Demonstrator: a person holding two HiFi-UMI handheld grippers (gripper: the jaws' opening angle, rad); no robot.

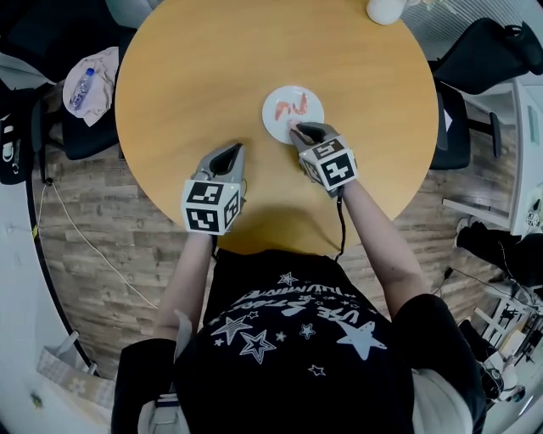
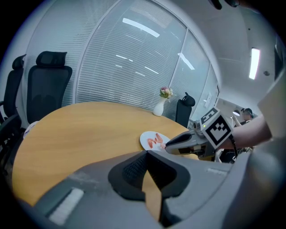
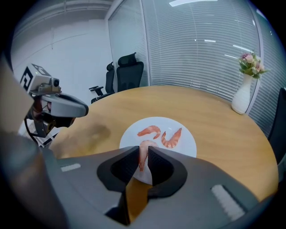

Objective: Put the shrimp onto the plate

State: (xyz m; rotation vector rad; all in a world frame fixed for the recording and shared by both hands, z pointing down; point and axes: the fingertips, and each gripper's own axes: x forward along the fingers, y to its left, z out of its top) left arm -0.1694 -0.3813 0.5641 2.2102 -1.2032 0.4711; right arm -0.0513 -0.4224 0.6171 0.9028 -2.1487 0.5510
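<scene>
A small white plate lies on the round wooden table, with two pink shrimps on it. My right gripper is shut on a third shrimp, which hangs between its fingertips just over the plate's near rim. My left gripper rests over bare wood to the left of the plate. Its jaws are shut with nothing between them.
The table is round and light wood. A white vase with flowers stands at its far edge. Black office chairs ring the table. A bag with a bottle lies on a chair at left.
</scene>
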